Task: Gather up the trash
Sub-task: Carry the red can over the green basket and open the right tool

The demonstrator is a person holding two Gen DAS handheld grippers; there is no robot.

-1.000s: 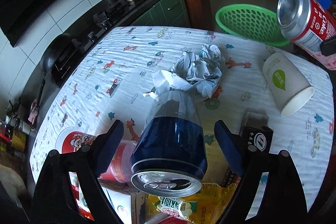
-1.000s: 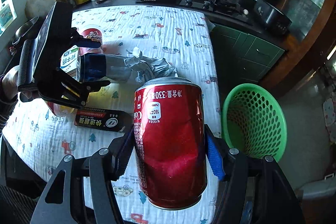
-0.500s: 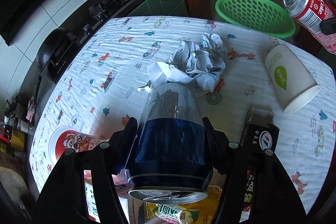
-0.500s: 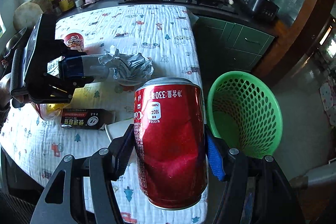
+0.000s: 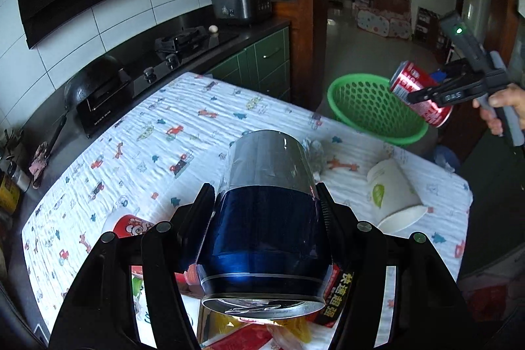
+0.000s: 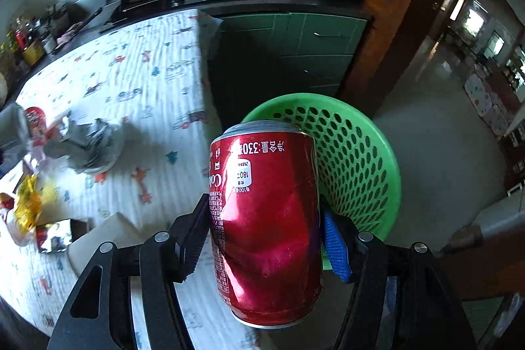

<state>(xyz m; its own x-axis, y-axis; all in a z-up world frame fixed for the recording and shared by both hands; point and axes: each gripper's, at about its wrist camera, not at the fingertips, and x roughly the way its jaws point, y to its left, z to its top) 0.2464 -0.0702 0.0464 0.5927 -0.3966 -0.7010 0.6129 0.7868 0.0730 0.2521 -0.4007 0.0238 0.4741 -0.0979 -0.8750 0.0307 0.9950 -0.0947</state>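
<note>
My left gripper is shut on a blue and silver drink can, pads pressed on both sides, and holds it tilted above the table. My right gripper is shut on a dented red cola can, which hangs past the table's edge in front of a green perforated basket on the floor. In the left wrist view the red can and the right gripper, held by a person's hand, are at the basket's far right rim.
On the patterned cloth lie a tipped white paper cup, crumpled grey paper, a black carton, a yellow wrapper and a red noodle cup. A dark counter with a stove runs along the table's far side.
My left gripper's jaws closed on the blue can and lifted it off the table. My right gripper carried the red can away from the table, over toward the green basket.
</note>
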